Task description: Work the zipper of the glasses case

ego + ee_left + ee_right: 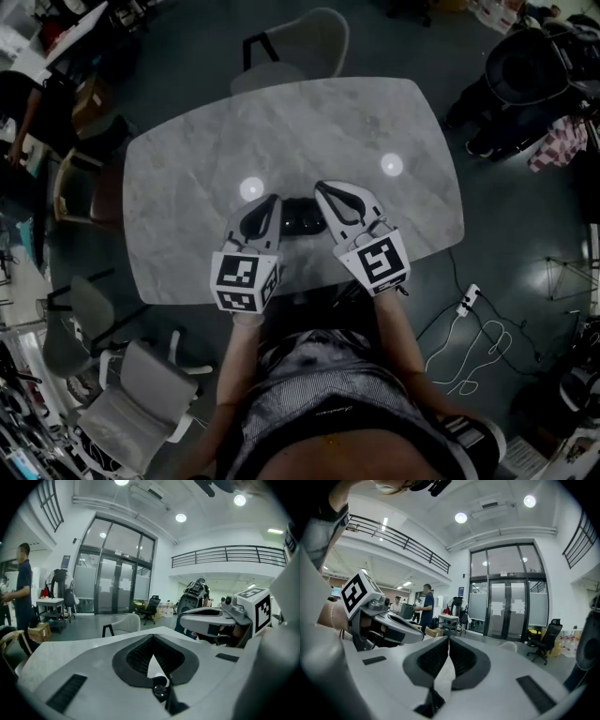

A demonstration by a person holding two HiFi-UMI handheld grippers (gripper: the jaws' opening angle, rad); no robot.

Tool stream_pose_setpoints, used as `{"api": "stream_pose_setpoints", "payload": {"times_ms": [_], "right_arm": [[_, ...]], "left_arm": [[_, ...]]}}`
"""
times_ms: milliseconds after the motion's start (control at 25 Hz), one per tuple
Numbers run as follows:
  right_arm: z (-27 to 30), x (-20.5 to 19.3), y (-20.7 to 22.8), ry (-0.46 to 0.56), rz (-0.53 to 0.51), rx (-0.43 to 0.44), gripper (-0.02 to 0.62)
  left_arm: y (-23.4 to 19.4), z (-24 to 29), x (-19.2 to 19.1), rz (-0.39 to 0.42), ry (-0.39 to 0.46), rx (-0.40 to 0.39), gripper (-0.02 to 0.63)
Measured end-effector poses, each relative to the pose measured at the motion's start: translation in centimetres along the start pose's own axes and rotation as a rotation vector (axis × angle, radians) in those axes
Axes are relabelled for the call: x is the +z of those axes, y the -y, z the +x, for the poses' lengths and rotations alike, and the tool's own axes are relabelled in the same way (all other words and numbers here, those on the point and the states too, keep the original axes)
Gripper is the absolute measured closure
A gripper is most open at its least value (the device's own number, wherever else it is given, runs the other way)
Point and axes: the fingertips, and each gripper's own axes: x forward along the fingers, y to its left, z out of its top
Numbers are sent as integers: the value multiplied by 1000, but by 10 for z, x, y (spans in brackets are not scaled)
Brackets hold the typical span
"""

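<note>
The black glasses case [305,217] lies on the marble table [206,159] near its front edge. In the head view my left gripper [272,202] rests just left of the case and my right gripper [322,190] just right of it, both pointing away from me. I cannot tell whether either touches the case. In the left gripper view the left gripper [153,638] is shut with its pads together and nothing between them. The right gripper [448,638] is likewise shut and empty in its own view. Neither gripper view shows the case.
A grey chair [302,45] stands at the table's far side, and another chair [82,192] at its left. Two lamp reflections [251,188] shine on the tabletop. A power strip [469,300] and cables lie on the floor at right. A person [21,590] stands far off.
</note>
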Motion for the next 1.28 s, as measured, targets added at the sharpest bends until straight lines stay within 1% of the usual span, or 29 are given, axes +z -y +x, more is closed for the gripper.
{"api": "stream_pose_setpoints", "payload": {"times_ms": [240, 320, 440, 520, 640, 800, 1000, 1120, 1280], "right_arm": [[9, -13, -4, -28, -4, 47, 537], [10, -15, -2, -34, -8, 36, 537], [12, -18, 3, -47, 1, -6, 537], [12, -21, 6, -68, 2, -33, 537], [15, -26, 6, -99, -1, -52, 537], [25, -40, 4, -145, 11, -64, 537], [35, -56, -1, -188, 39, -71, 535], [42, -66, -5, -219, 47, -63, 537], [51, -78, -12, -252, 57, -52, 537]], "left_arm": [[-7, 0, -4, 12, -19, -9, 601], [-9, 3, -3, 18, -21, -19, 601], [-10, 8, -1, 24, -20, -59, 601], [-11, 11, -1, 29, -25, -84, 601], [-13, 15, -4, 32, -40, -123, 601], [-25, 19, -12, 54, -72, -157, 601], [-41, 24, -26, 62, -112, -168, 601], [-47, 30, -36, 86, -133, -170, 601], [-51, 35, -50, 79, -164, -185, 601]]}}
